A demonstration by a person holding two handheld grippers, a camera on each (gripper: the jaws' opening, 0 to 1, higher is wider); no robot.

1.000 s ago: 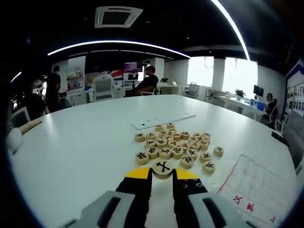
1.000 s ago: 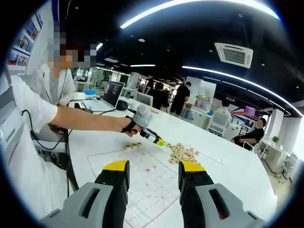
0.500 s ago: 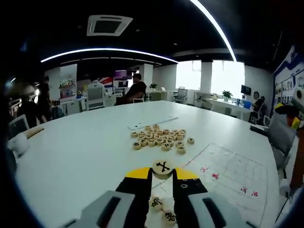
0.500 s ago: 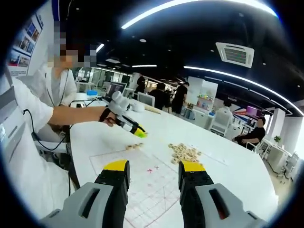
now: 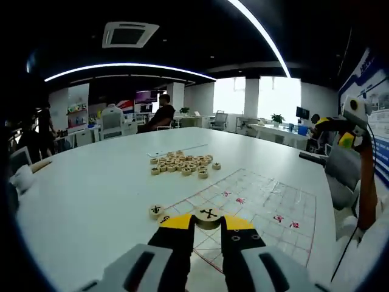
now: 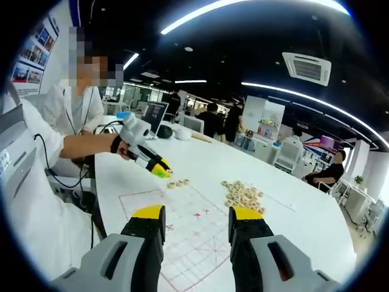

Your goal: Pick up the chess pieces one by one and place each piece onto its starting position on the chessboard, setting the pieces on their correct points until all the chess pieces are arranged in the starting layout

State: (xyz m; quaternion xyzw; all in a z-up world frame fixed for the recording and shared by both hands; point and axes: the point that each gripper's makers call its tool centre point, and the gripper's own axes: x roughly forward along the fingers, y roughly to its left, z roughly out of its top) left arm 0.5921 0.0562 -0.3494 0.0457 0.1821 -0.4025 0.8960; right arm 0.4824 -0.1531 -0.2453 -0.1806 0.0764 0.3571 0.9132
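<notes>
My left gripper [image 5: 208,222] is shut on a round wooden chess piece [image 5: 208,214] with a black character, held just above the near corner of the paper chessboard [image 5: 261,198]. One piece [image 5: 156,211] lies at that corner. The pile of loose pieces [image 5: 181,164] sits further back on the white table. In the right gripper view, my right gripper [image 6: 197,220] hangs open and empty above the chessboard [image 6: 182,222]. Beyond it, a person's hand holds the left gripper [image 6: 155,168] near a few pieces [image 6: 177,183] at the board's far edge. The pile [image 6: 243,194] lies to the right.
The white round table [image 5: 91,188] is wide and bare on the left. A flat white strip [image 5: 176,149] lies behind the pile. The right gripper [image 5: 347,139] shows raised at the right edge. A laptop [image 6: 152,115] and a person's sleeve [image 6: 36,140] are at the left.
The left gripper has carried the piece away from the pile to the board's corner. The right gripper has stayed open and hardly moved.
</notes>
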